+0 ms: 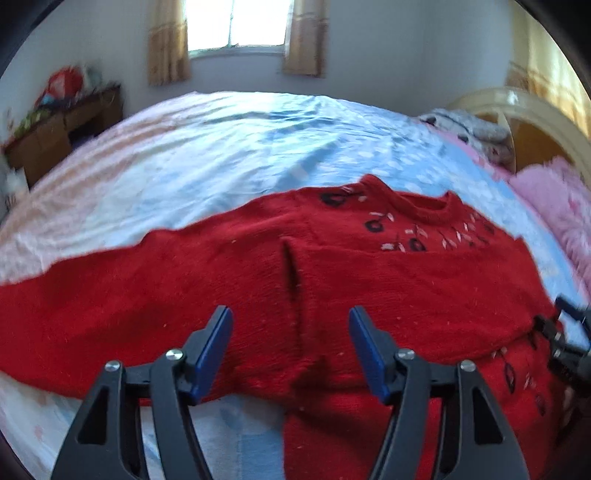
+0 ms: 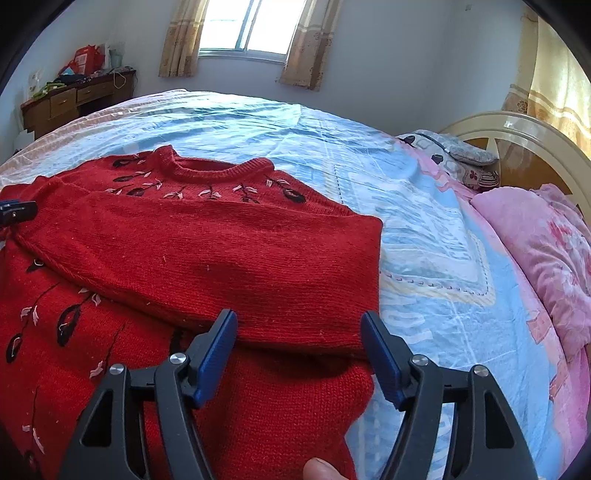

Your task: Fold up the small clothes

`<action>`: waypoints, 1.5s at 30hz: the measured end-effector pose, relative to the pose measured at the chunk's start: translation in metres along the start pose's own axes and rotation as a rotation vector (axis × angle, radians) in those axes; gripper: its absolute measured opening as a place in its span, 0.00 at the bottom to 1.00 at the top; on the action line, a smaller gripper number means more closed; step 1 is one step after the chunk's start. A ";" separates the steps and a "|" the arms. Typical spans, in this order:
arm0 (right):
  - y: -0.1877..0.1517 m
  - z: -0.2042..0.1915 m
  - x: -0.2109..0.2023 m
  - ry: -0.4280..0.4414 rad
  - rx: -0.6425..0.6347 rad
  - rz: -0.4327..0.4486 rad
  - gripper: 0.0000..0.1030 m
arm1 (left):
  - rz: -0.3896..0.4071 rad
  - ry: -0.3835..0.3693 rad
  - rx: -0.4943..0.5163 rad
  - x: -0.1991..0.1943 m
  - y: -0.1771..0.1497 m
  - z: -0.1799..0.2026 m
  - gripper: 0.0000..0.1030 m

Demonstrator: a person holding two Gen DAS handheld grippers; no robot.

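A red knitted sweater (image 1: 369,288) with black and pink embroidery lies flat on the bed. In the right wrist view the sweater (image 2: 207,251) has one sleeve folded across its chest. My left gripper (image 1: 291,317) is open and empty just above the sweater's left part, near a crease. My right gripper (image 2: 299,321) is open and empty above the folded sleeve's near edge. The right gripper also shows at the right edge of the left wrist view (image 1: 569,332). The left gripper's tip shows at the left edge of the right wrist view (image 2: 16,212).
The bed has a light blue patterned sheet (image 2: 424,206). A pink quilt (image 2: 539,251) and folded bedding (image 2: 458,158) lie by the cream headboard (image 2: 517,129) on the right. A wooden desk (image 2: 74,99) with clutter stands at the far left wall, under a window (image 2: 255,29).
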State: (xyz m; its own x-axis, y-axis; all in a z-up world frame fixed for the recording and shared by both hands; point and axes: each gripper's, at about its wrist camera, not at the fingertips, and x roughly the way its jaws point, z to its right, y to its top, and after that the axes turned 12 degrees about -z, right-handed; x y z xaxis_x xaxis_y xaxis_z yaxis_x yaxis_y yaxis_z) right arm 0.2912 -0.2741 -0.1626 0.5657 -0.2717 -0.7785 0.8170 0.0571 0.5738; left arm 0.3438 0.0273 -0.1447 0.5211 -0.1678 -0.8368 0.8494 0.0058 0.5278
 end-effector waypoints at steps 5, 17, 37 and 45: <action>-0.001 0.001 0.000 0.002 0.007 0.004 0.68 | -0.001 0.004 0.056 0.004 0.004 0.016 0.39; -0.006 -0.001 -0.005 0.004 -0.010 0.005 0.68 | 0.042 0.032 0.042 -0.008 -0.005 0.010 0.05; 0.019 -0.029 0.004 0.026 -0.064 -0.022 0.68 | -0.004 0.104 0.032 0.007 -0.007 0.009 0.08; 0.016 -0.034 0.005 0.011 -0.058 -0.016 0.69 | 0.022 0.110 0.018 0.001 -0.009 0.006 0.15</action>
State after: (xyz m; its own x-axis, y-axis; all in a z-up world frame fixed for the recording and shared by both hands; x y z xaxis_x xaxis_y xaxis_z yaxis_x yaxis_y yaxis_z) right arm 0.3112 -0.2419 -0.1655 0.5533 -0.2621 -0.7907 0.8310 0.1081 0.5457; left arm 0.3357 0.0215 -0.1495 0.5465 -0.0581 -0.8355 0.8365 -0.0092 0.5478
